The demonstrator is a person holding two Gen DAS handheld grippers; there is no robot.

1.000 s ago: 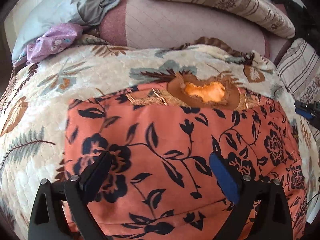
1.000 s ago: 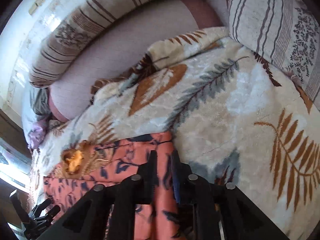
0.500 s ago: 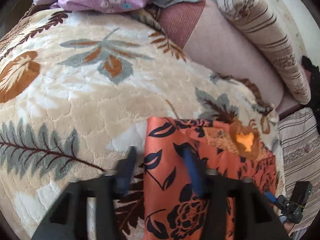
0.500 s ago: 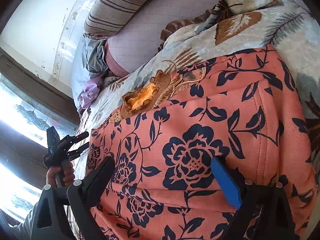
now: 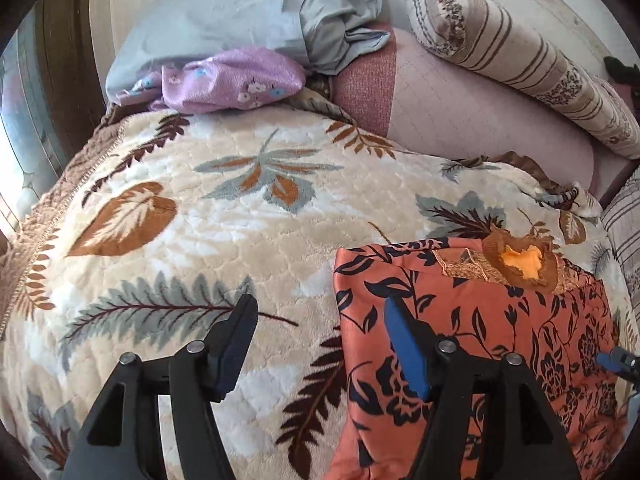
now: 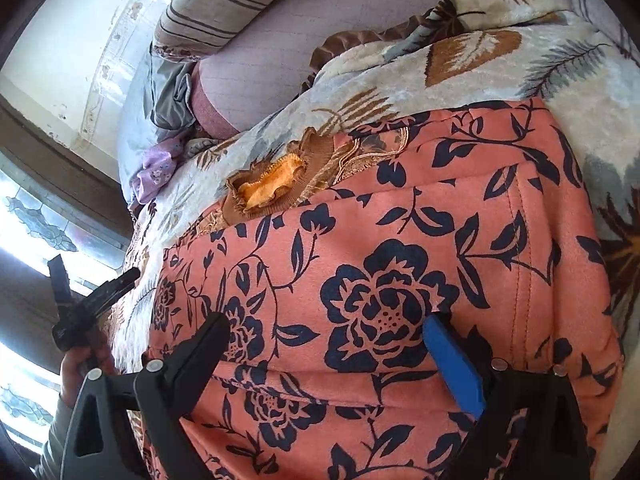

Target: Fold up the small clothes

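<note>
I have the orange floral garment (image 5: 472, 332) lying flat on the leaf-patterned blanket (image 5: 192, 240), its brown ruffled collar (image 5: 520, 260) at the far edge, toward the pink cushion (image 5: 472, 112). My left gripper (image 5: 320, 344) hangs over the garment's left border with its jaws spread wide and nothing between them: the blue-padded finger sits over the orange cloth, the other over bare blanket. Whether either fingertip touches the fabric I cannot tell. From the right wrist view, my right gripper (image 6: 332, 356) is also spread wide and empty, both fingers over the middle of the garment (image 6: 392, 264), straddling a large dark flower in the print. In that view the left gripper (image 6: 80, 300) shows at the far left, held in the left hand (image 6: 80, 368). Beyond the blanket lie a lilac flowered cloth (image 5: 228, 80) and a crumpled grey-blue sheet (image 5: 256, 16), with a striped bolster (image 5: 520, 56) resting on the pink cushion.
</note>
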